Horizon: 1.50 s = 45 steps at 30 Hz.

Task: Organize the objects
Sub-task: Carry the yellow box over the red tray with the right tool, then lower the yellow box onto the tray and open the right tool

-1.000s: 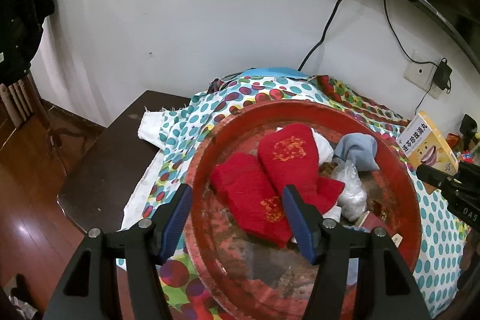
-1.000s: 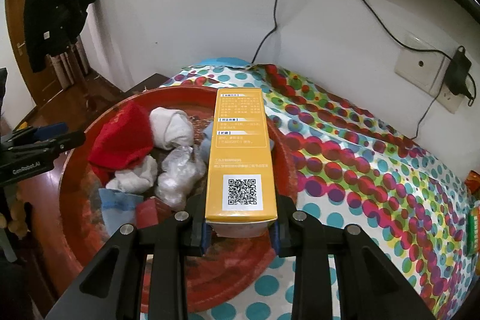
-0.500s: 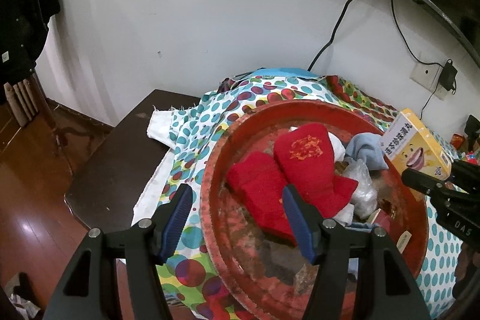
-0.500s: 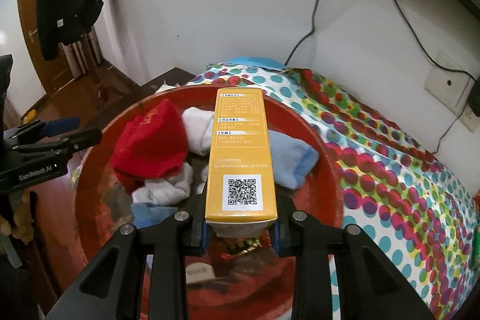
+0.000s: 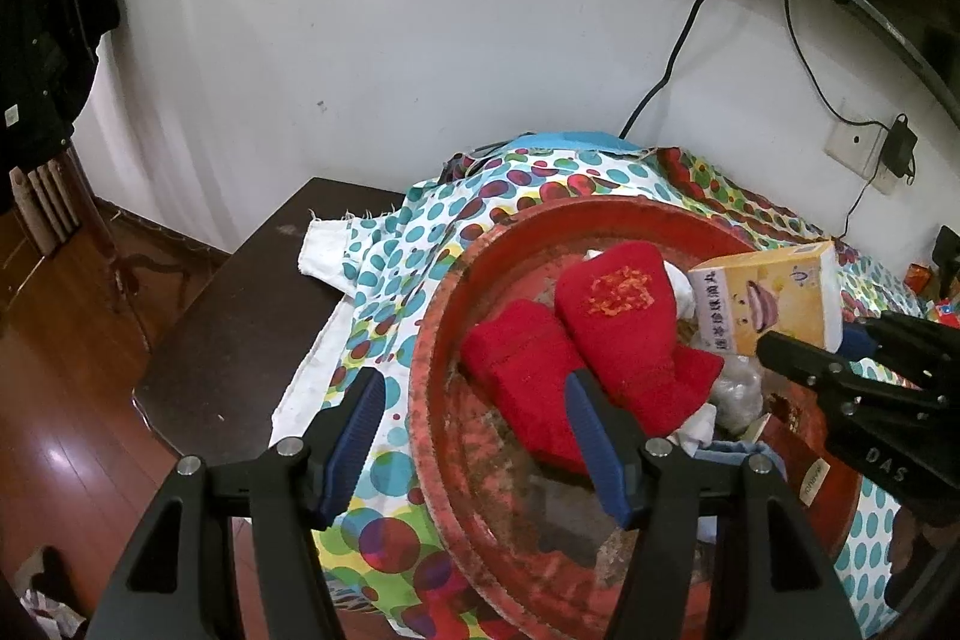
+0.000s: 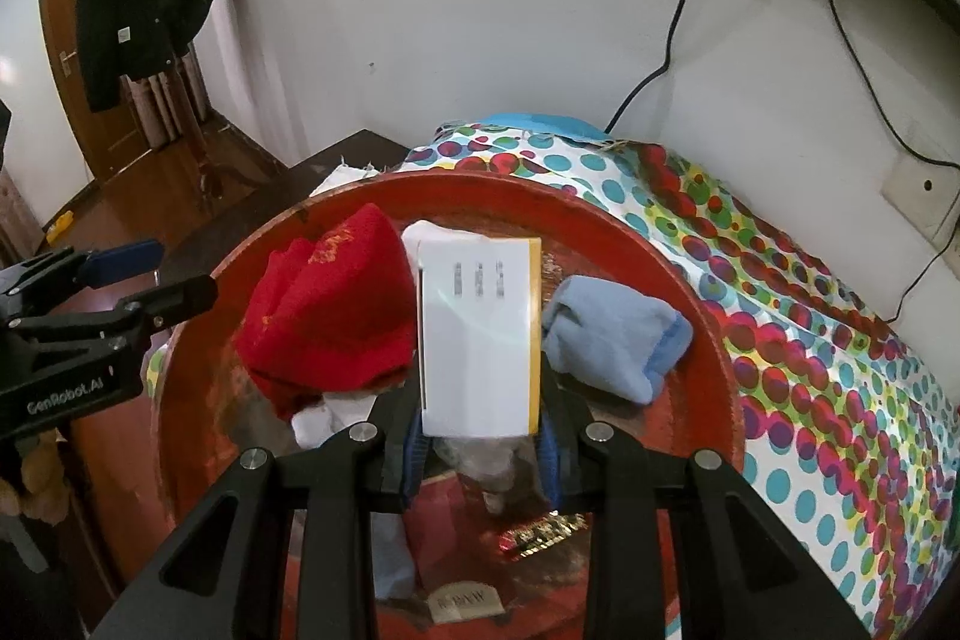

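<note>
- Above the middle of the round red tray (image 6: 714, 370), the yellow-and-white cardboard box (image 6: 477, 334) was clamped in the right gripper (image 6: 480, 451).
- Red knitted socks (image 5: 606, 334) lay toward the tray's left edge; a pale blue sock (image 6: 612, 337) lay toward its right edge.
- Over the tray's near-left rim, the left gripper (image 5: 474, 436) hung spread wide, holding nothing, above the polka-dot cloth (image 5: 390, 244).

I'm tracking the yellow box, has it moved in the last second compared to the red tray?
Yes. In the left wrist view, the yellow box, clamped in the right hand-held gripper, has come leftward from beyond the red tray's right rim to above its contents.
</note>
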{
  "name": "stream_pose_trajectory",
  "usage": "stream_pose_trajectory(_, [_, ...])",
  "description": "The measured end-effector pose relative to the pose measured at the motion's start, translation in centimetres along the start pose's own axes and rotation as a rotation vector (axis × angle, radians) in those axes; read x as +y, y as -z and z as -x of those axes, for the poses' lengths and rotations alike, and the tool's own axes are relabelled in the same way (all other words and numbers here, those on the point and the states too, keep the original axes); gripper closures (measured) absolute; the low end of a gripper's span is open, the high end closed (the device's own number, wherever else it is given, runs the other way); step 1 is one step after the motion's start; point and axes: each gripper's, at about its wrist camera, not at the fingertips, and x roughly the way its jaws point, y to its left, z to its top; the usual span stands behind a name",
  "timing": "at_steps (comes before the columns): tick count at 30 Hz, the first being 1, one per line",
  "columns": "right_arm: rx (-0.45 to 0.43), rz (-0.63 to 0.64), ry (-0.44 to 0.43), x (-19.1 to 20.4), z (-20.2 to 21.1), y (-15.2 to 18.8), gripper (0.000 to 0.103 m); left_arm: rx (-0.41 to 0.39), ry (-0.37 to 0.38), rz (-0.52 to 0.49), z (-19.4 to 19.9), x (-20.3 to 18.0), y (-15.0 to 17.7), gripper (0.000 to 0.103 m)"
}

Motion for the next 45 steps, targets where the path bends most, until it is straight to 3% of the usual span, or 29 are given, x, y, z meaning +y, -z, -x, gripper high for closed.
stream_pose_trajectory(21, [0.002,0.012,-0.023,2.3,-0.6,-0.1,0.069,0.019,0.0,0.066,0.0,1.6,0.0,0.039])
stream_pose_trajectory(28, [-0.007,-0.005,-0.015,2.4,0.5,0.2,0.046,0.025,0.006,0.047,-0.1,1.0,0.1,0.039])
stream_pose_trajectory(36, [0.007,-0.052,-0.003,1.9,1.8,0.5,0.03,0.029,0.018,0.027,-0.2,0.1,0.0,0.039])
stream_pose_trajectory(41, [0.024,-0.052,0.011,2.1,3.1,1.1,0.009,0.033,0.029,0.004,-0.3,-0.8,0.1,0.039])
stream_pose_trajectory(45, [0.044,-0.055,0.027,2.2,4.5,1.7,0.005,0.034,0.045,-0.02,-0.2,-1.7,0.1,0.039])
